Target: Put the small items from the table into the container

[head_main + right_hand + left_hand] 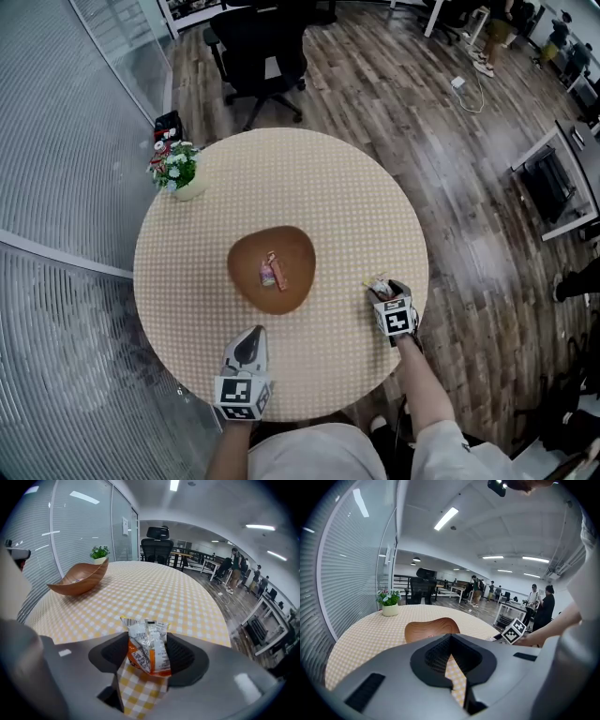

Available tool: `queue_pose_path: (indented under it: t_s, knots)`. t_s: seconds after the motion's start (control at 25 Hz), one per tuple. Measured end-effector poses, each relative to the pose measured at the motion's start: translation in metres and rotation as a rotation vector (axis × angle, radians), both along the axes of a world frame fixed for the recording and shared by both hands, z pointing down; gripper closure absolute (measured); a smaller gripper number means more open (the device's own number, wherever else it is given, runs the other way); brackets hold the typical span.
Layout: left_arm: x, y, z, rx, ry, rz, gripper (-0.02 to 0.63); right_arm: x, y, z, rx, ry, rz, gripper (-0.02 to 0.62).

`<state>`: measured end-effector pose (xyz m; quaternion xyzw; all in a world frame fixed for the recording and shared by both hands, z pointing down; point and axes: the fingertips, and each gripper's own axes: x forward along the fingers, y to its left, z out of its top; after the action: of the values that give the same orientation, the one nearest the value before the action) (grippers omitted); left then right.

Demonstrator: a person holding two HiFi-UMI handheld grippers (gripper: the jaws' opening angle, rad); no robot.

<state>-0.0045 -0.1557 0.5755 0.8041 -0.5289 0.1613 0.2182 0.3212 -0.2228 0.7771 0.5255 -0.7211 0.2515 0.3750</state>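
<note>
A crumpled orange-and-white snack packet lies on the checked tablecloth at the table's right edge, seen small in the head view as the packet. My right gripper is down over it, pads touching both of its sides. The brown wooden bowl sits mid-table with a couple of small wrapped items inside. My left gripper hovers near the front edge, pointing at the bowl, jaws together and empty. From the right gripper view the bowl is far off to the left.
A small potted plant stands at the table's far left rim. A black office chair is behind the table. The round table edge drops off just right of my right gripper. People stand in the distant office.
</note>
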Motion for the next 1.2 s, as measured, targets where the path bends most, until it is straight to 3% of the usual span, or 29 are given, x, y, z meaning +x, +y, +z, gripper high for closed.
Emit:
queue_pose_path:
  t_s: [0.24, 0.56, 0.92, 1.2]
  knots:
    - [-0.006, 0.002, -0.002, -0.001, 0.005, -0.005, 0.6, -0.001, -0.003, -0.009, -0.007, -0.007, 0.034, 0.422]
    - [-0.014, 0.007, -0.006, 0.012, 0.018, -0.005, 0.6, -0.032, -0.02, -0.065, 0.12, -0.026, -0.007, 0.466]
    - [-0.038, 0.018, -0.016, 0.038, 0.046, -0.037, 0.6, -0.129, -0.028, -0.135, 0.236, -0.089, -0.172, 0.471]
    - [-0.084, 0.037, -0.02, 0.052, 0.041, -0.118, 0.6, -0.23, -0.033, -0.135, 0.213, -0.161, -0.313, 0.471]
